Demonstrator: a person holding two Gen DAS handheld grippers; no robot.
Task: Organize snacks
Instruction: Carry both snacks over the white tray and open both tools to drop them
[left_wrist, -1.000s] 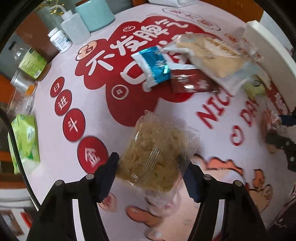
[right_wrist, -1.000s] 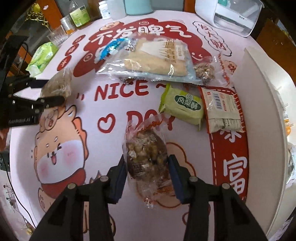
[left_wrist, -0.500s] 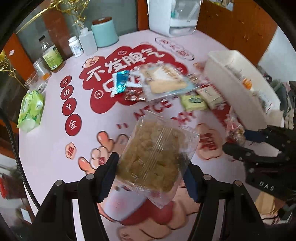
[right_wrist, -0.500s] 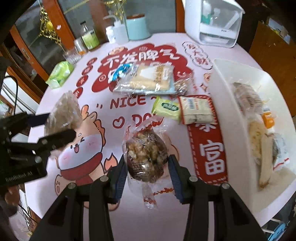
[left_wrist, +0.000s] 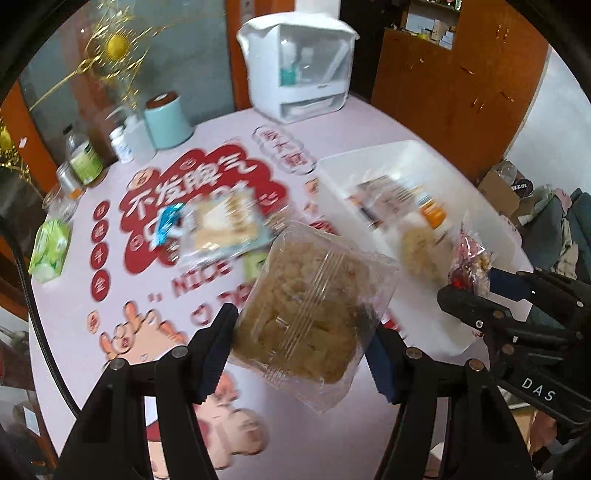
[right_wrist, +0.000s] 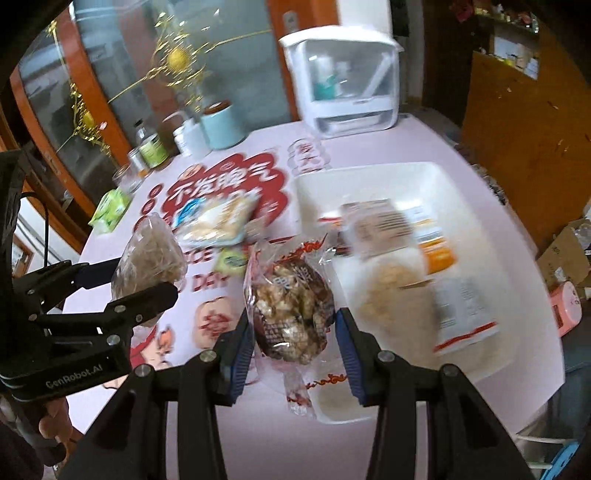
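Both grippers clenched on snacks above the table

Left gripper (left_wrist: 301, 343) grips a cake pack (left_wrist: 310, 306), right gripper (right_wrist: 293, 334) a nut bag (right_wrist: 291, 306); pink printed table (left_wrist: 92, 325) below, white bin (right_wrist: 369, 177) at right, wood cabinets (left_wrist: 461, 74) upper right.

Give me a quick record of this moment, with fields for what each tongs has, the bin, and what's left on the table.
left tongs: shut on clear tray pack of golden pastry
right tongs: shut on bag of brown nut candy
white bin: on the table, already holds several packets
loose snacks: large biscuit pack, blue packet, small green packet
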